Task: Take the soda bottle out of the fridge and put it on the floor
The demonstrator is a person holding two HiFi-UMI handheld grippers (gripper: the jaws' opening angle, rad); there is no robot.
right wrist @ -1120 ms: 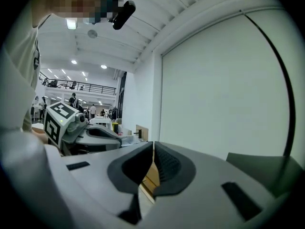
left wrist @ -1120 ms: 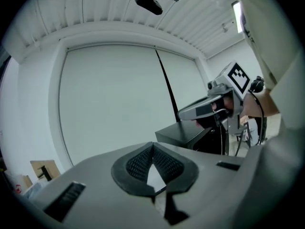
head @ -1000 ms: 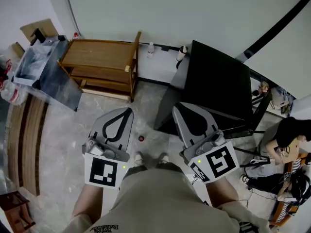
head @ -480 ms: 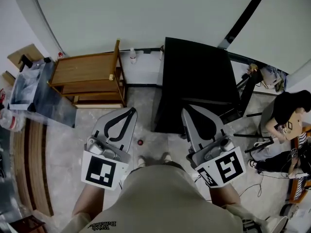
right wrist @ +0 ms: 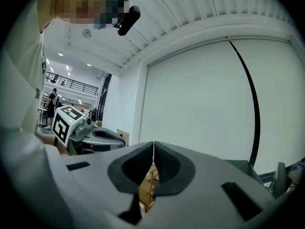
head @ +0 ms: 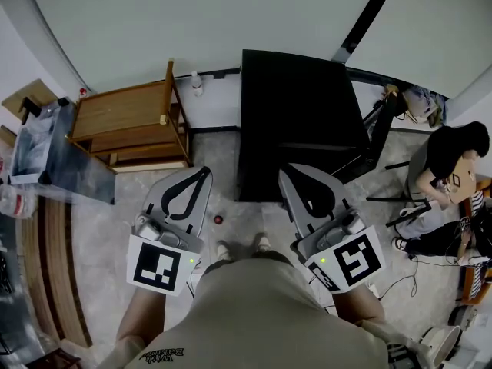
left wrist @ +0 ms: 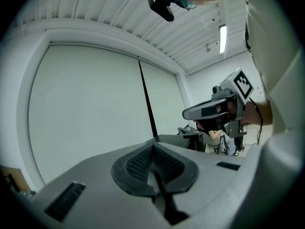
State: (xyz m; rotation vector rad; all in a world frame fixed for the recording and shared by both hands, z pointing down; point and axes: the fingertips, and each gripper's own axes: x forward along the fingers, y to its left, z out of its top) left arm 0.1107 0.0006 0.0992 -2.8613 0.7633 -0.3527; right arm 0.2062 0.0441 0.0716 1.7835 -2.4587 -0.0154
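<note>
The black fridge [head: 300, 118] stands against the wall straight ahead, seen from above; its inside is hidden and no soda bottle shows. My left gripper [head: 201, 172] is held at waist height over the floor, just left of the fridge's front. Its jaws are shut with nothing between them [left wrist: 153, 147]. My right gripper [head: 286, 172] hovers before the fridge's front edge, also shut and empty [right wrist: 153, 144]. Each gripper shows in the other's view: the right gripper [left wrist: 209, 109] and the left gripper [right wrist: 95, 135].
A wooden shelf unit [head: 127, 121] stands left of the fridge, with a small white bottle [head: 197, 84] by the wall between them. A small red thing [head: 218, 220] lies on the floor near my feet. A person [head: 453, 167] sits at the right among cables.
The head view has swung, so the fridge and shelf have slid left and the fridge now lies centred ahead. Both grippers stay shut and in the same place in front of me.
</note>
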